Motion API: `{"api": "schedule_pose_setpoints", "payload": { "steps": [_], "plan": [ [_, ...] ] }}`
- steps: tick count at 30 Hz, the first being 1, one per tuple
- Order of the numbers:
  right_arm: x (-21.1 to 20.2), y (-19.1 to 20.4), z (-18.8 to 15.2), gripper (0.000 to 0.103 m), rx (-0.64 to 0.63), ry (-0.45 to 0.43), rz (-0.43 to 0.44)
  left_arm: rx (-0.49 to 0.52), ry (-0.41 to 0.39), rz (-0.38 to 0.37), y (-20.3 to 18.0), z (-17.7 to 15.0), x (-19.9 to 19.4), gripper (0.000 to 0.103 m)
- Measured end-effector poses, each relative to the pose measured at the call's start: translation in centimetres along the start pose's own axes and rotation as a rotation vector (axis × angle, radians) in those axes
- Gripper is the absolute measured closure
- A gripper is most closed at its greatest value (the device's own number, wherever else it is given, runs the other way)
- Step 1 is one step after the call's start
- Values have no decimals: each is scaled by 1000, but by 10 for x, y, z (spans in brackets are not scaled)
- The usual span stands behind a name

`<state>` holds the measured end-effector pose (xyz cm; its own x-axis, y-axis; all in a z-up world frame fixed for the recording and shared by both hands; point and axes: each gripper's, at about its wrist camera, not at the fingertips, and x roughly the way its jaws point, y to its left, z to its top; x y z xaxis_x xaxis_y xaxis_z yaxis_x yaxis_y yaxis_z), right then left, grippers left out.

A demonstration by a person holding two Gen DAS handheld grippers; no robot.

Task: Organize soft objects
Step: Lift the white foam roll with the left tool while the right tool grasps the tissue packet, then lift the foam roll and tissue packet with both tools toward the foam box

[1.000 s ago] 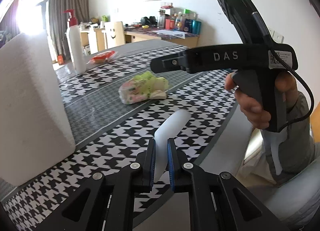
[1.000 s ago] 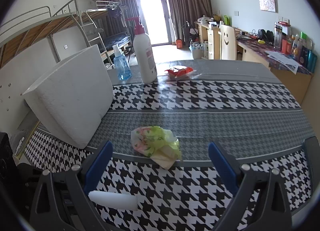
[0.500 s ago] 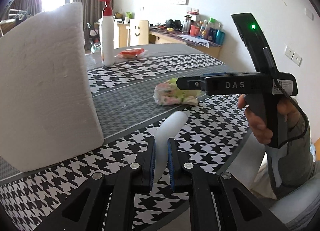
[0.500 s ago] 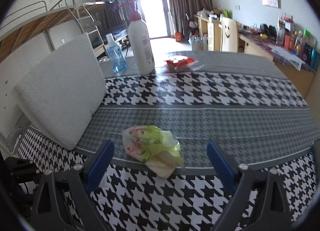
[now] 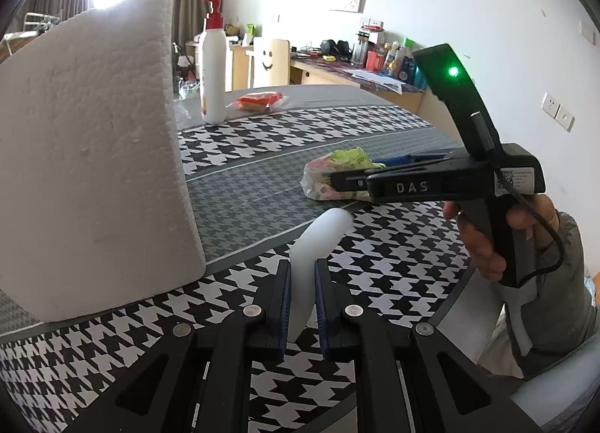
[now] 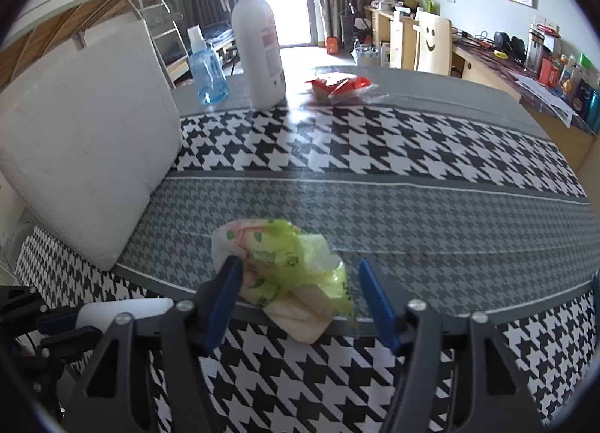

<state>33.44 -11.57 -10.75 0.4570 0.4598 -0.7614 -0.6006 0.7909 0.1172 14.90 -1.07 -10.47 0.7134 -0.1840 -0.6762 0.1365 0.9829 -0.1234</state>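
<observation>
My left gripper (image 5: 302, 283) is shut on a soft white tube (image 5: 315, 245) and holds it over the near part of the houndstooth table. The tube also shows in the right wrist view (image 6: 123, 314) at the lower left. A crumpled green and pink tissue pack (image 6: 285, 264) lies near the table's front. My right gripper (image 6: 300, 290) is open, its blue pads on either side of the pack, not touching it. In the left wrist view the right gripper (image 5: 375, 178) reaches over the pack (image 5: 330, 178).
A big white foam block (image 5: 90, 155) stands at the left, also in the right wrist view (image 6: 86, 140). A white pump bottle (image 6: 258, 46), a blue spray bottle (image 6: 206, 69) and a red packet (image 6: 339, 86) are at the far side. The table edge (image 6: 487, 301) is near.
My right gripper has moved down and forward so its jaws now flank the tissue pack, and they have narrowed. My left gripper still holds the white tube and has turned left toward the foam block.
</observation>
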Motion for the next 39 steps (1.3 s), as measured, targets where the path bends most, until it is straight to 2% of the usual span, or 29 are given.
{"api": "schedule_pose_setpoints", "payload": {
  "steps": [5, 9, 18, 23, 39],
  "plan": [
    [3, 3, -1, 61, -9, 16, -4, -21, 1, 14, 3, 0, 1, 90],
    [-8, 2, -4, 74, 10, -10, 35, -35, -19, 23, 4, 0, -4, 90],
    [-48, 0, -15, 75, 83, -95, 13, -46, -46, 38, 5, 2, -15, 90],
    [-66, 12, -22, 75, 75, -143, -23, -56, -53, 49, 6, 4, -18, 90],
    [-79, 18, -31, 75, 99, -185, -50, -50, -110, 92, -1, 8, -33, 90]
  ]
}}
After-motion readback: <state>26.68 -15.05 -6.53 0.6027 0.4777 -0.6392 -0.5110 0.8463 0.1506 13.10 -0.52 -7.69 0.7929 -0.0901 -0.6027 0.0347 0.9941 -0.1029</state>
